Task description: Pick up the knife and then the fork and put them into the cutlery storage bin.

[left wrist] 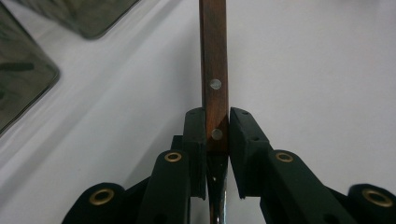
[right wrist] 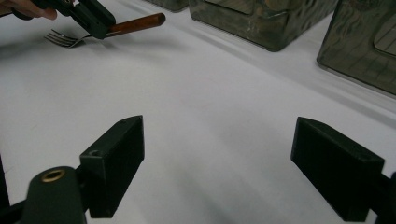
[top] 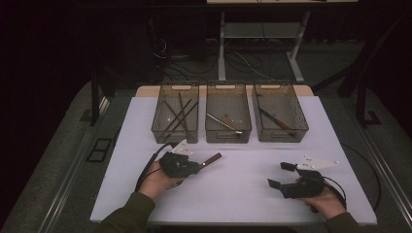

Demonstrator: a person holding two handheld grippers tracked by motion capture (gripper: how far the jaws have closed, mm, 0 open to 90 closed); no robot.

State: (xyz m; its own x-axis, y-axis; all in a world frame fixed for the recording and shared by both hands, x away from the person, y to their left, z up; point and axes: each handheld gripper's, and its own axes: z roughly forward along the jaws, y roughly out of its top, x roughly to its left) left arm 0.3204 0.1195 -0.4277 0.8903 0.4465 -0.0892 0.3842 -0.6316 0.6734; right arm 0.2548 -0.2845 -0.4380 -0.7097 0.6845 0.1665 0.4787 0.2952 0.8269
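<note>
Left gripper (left wrist: 217, 135) clamps the fork (left wrist: 214, 70) — right gripper (right wrist: 217, 163) gapes.

A white table (top: 233, 194) carries three grey bins (top: 228, 114) in a row, apparently holding cutlery.

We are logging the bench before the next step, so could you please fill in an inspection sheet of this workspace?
Surface: white table, bare between the two hands.
Job's things: fork with a wooden handle, clamped at the handle in the left gripper; three mesh bins along the far edge: left bin with several dark utensils, middle bin with a metal utensil, right bin with one dark utensil.
Clutter: nothing seen.
Grippers: left gripper shut on the fork's handle; right gripper open, nothing between its jaws.
Cables: a cable trails from the left gripper; floor cables behind the table.
Surroundings: dark room, a stand's legs beyond the table.
</note>
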